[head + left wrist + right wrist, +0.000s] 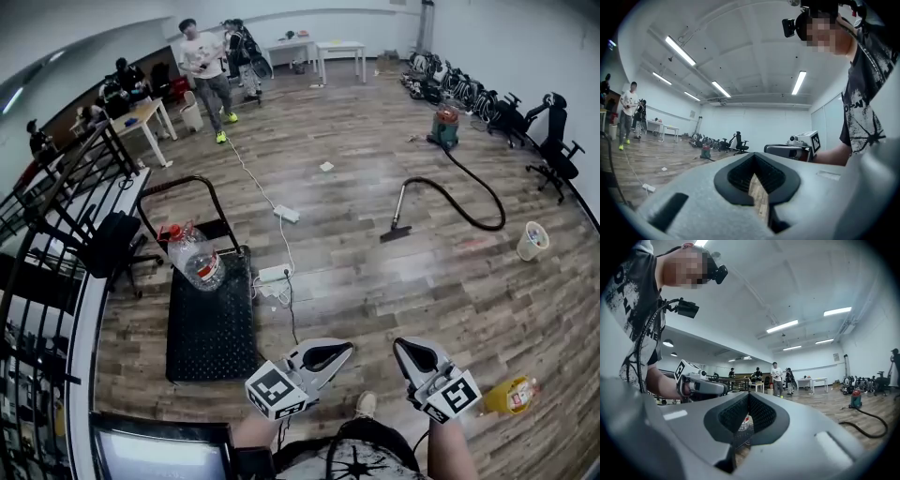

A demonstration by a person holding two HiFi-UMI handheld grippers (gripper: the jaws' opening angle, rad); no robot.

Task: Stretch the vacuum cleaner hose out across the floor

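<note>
Jaws together (left gripper (342, 349), right gripper (401, 343)), hose (448, 194) afar

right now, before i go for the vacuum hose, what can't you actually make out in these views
Right gripper view: the hose runs behind the right gripper, so its nozzle end is hidden.
Left gripper view: the vacuum cleaner is too small for detail.
Head view: the yellow object at lower right is too blurred to name.
Head view: the screen is cut off by the bottom edge.

Wood-plank floor (375, 281), white walls (511, 37), ceiling strip lights (679, 50), white tables (339, 45) by the far wall
</note>
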